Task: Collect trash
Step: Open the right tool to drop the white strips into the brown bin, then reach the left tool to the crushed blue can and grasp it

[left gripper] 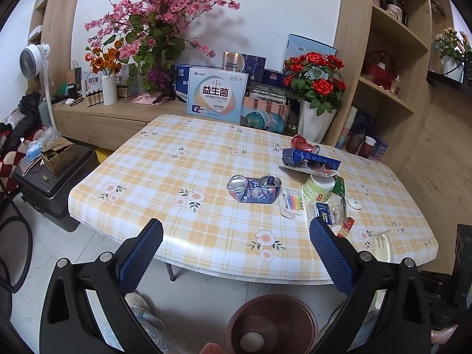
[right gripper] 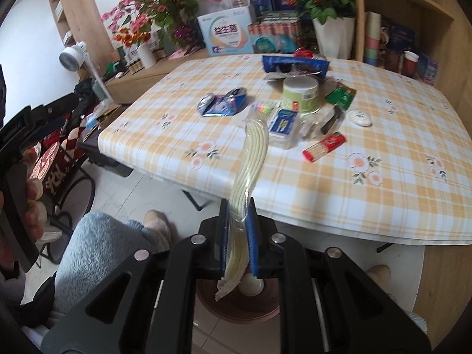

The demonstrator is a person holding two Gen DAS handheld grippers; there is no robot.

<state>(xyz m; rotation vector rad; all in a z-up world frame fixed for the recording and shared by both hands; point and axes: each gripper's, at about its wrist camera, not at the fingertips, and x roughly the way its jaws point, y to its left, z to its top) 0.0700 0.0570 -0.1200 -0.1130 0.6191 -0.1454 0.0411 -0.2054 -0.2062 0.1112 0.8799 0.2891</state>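
The right gripper had its jaws clamped on a wrapped bundle of pale plastic forks, held above a brown bin on the floor. The left gripper stood with jaws wide and empty. Farther off, on the checked surface, lay a crushed can, a green tub and a blue carton.

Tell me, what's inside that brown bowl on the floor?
Inside the brown bowl sits one pale round thing. In the right view, the right tool and its pale plastic forks hide most of the bowl.
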